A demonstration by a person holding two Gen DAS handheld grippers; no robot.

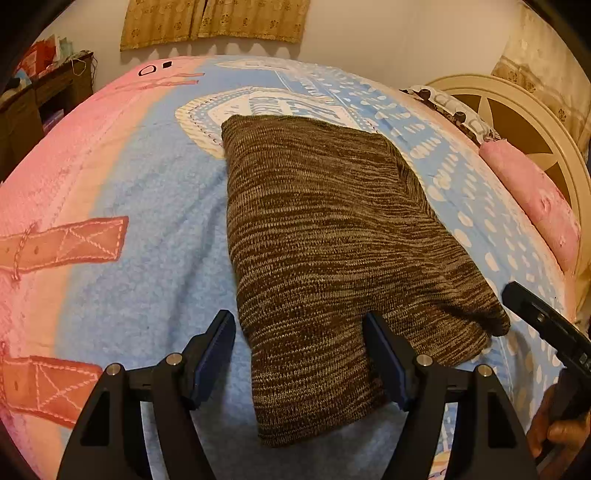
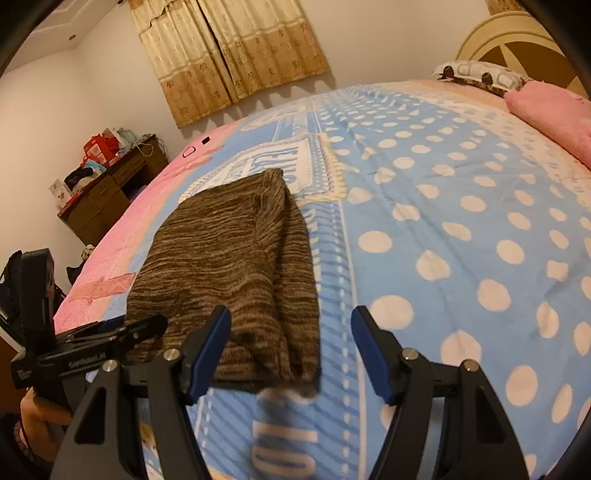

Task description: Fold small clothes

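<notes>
Now the knit (image 1: 332,258) lies folded on the blanket (image 1: 147,221), mid-frame in both views. Left gripper (image 1: 299,354) straddles its near left corner, fingers apart, pressing nothing; right gripper (image 2: 291,350) likewise gapes over the lower right corner. Risk: pinching only the top layer would pull the fold open.

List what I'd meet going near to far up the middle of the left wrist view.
Left hand-held gripper → brown knit garment → blue bedspread → wall with curtain.
</notes>
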